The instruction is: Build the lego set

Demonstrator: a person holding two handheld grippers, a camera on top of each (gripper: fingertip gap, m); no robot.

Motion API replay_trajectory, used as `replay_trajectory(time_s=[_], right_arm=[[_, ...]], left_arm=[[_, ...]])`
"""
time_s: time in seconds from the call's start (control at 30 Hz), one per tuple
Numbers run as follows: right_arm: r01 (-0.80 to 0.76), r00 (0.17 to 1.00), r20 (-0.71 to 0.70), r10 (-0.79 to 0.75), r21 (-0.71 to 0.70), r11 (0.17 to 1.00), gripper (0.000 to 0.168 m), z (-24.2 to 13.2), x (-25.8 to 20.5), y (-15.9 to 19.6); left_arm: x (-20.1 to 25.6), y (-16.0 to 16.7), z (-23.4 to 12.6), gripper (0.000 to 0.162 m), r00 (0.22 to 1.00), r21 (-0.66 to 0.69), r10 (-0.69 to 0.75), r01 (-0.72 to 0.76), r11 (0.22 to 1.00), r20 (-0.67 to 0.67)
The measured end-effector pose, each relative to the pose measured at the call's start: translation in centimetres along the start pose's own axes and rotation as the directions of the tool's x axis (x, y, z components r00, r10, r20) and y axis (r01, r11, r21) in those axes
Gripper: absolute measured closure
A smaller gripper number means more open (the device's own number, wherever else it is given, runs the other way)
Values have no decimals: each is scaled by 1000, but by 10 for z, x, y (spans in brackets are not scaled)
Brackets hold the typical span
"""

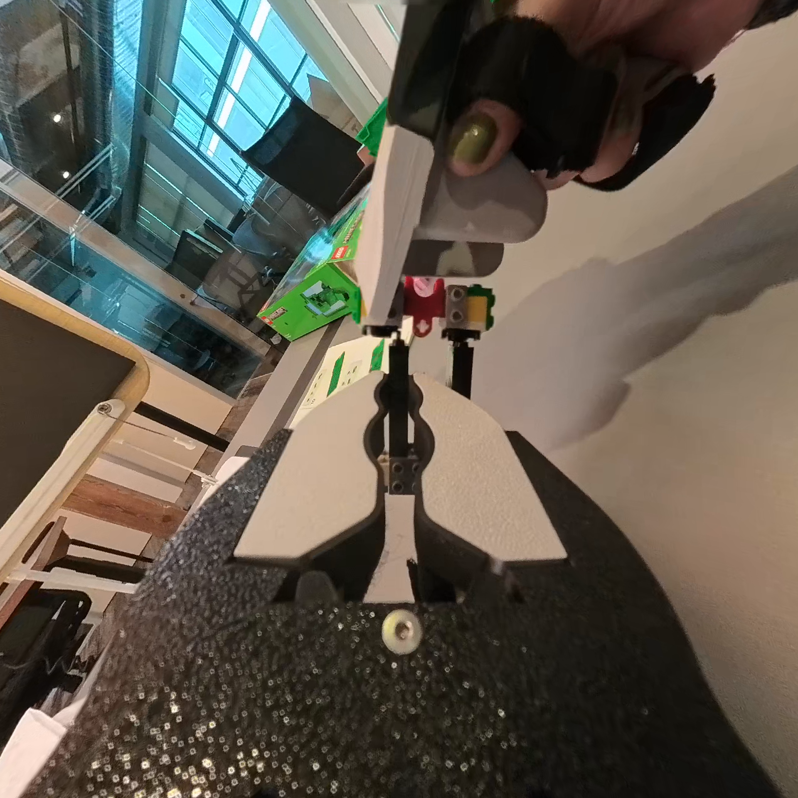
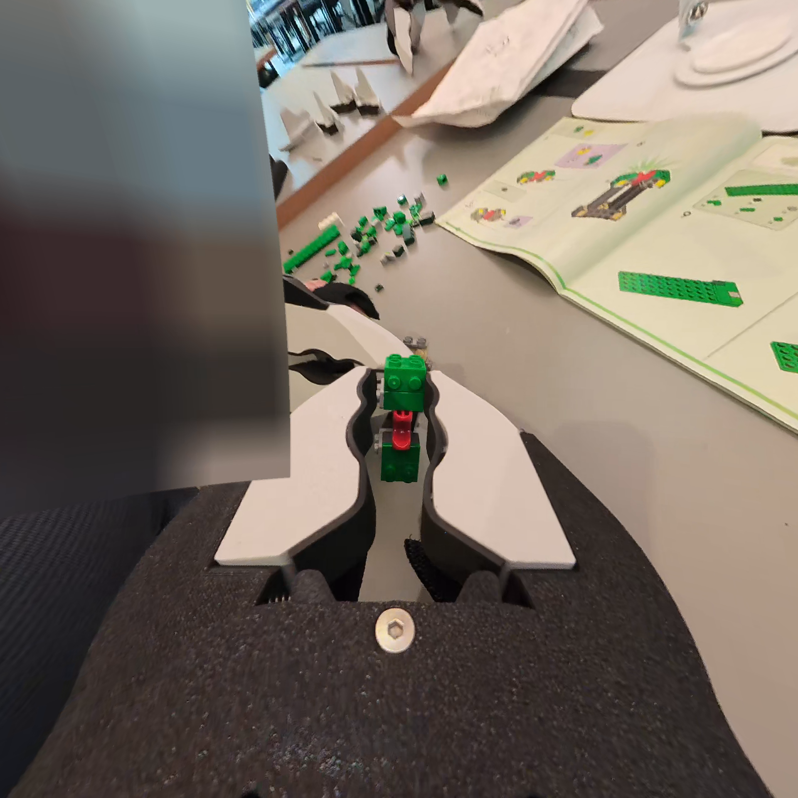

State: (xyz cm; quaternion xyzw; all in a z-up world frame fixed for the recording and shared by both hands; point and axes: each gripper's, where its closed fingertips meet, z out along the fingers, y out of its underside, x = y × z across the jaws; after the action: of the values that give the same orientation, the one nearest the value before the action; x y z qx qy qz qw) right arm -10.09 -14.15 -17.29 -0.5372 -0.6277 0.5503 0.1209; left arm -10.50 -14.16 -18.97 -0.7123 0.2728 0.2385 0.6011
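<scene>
My left gripper [image 1: 398, 380] is shut on a black pillar [image 1: 398, 367] of the lego build, with a grey studded brick [image 1: 403, 475] between the jaws nearer the camera. A second black pillar [image 1: 462, 371] stands free beside it. On top of the pillars sits a red, grey, yellow and green block cluster [image 1: 449, 304]. The right gripper [image 1: 380, 311], held by a gloved hand [image 1: 539, 108], comes in from above onto that cluster. In the right wrist view my right gripper [image 2: 399, 375] is shut on the green and red block cluster [image 2: 401, 414].
A pile of loose green pieces [image 2: 367, 233] lies on the grey table [image 2: 539, 388]. An open instruction booklet [image 2: 626, 242] lies to the right, with a white paper bag [image 2: 496, 73] behind it. A green lego box [image 1: 315, 298] stands at the table's far edge. My left and right fingertips are right by each other.
</scene>
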Motion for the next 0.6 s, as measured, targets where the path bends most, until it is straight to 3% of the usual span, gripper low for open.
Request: replay_trajectory(time_s=[0.6], right_arm=[[-34,999,-18,33,-37,999,148,3,2,7]], left_arm=[[4,5,1,155,1000,-32,-18,17,999,-24]])
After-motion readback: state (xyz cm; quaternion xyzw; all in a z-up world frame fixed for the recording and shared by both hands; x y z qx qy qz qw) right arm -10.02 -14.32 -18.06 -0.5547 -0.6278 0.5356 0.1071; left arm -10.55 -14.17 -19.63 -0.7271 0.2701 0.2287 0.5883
